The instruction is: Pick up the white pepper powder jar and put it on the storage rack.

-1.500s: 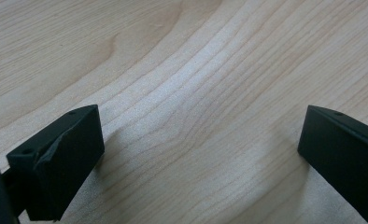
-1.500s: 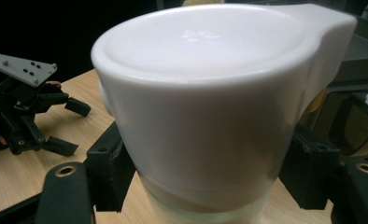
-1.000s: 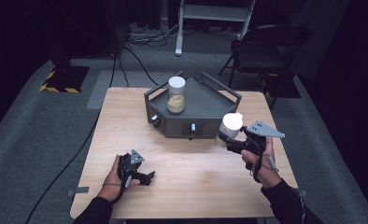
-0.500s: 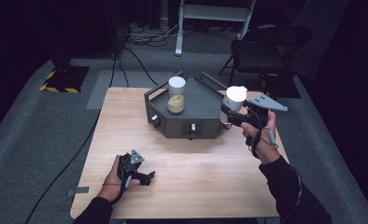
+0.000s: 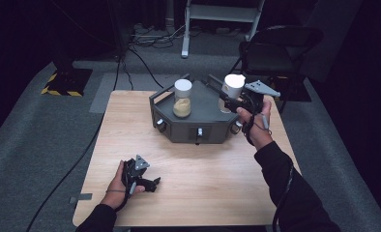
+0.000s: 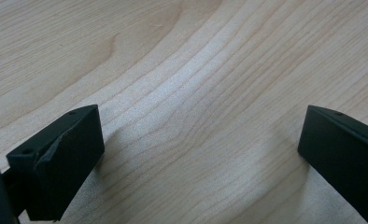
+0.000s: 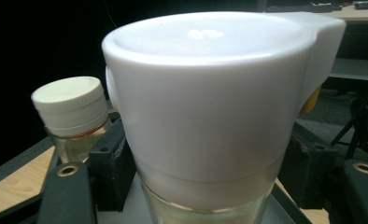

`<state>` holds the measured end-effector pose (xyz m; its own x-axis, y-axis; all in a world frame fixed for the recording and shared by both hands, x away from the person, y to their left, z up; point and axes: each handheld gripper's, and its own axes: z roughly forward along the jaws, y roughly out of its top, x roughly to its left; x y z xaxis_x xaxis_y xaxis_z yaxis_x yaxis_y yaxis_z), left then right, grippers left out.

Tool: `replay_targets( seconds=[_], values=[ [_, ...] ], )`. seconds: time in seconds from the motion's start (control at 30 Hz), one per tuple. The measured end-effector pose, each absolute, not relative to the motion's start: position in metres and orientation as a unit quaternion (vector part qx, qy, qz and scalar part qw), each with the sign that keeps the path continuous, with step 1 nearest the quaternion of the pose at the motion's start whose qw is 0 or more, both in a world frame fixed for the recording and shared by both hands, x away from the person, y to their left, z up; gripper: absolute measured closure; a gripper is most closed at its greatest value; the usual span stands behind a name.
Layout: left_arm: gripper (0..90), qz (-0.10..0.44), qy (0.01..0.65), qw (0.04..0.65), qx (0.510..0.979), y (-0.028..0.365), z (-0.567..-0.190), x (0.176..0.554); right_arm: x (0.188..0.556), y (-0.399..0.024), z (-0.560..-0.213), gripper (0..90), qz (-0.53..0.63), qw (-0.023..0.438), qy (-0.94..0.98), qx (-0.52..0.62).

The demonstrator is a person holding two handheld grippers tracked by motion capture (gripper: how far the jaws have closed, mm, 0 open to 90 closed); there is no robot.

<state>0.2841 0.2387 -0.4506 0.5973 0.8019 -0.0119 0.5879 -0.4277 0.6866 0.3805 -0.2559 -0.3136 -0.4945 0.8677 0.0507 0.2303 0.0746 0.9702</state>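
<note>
Jar held over the grey tray

White-lidded jar [image 5: 233,87] stands upright in our right gripper [image 5: 237,102], jaws clamped on it, above the grey tray [image 5: 198,126] near the counter's [image 5: 130,125] far edge. A second jar [image 5: 182,98] stands beside it. Our left gripper [image 5: 150,183] rests near the front edge, jaws spread, empty.
</note>
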Motion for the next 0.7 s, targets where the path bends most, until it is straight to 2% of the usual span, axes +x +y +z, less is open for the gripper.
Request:
replay_targets(
  seconds=[0.7],
  values=[
    [0.0,0.161,0.419,0.333,0.829,0.239,-0.451,0.284,0.409,-0.234,-0.348,29.3,0.525,0.290,0.677,0.427]
  ],
)
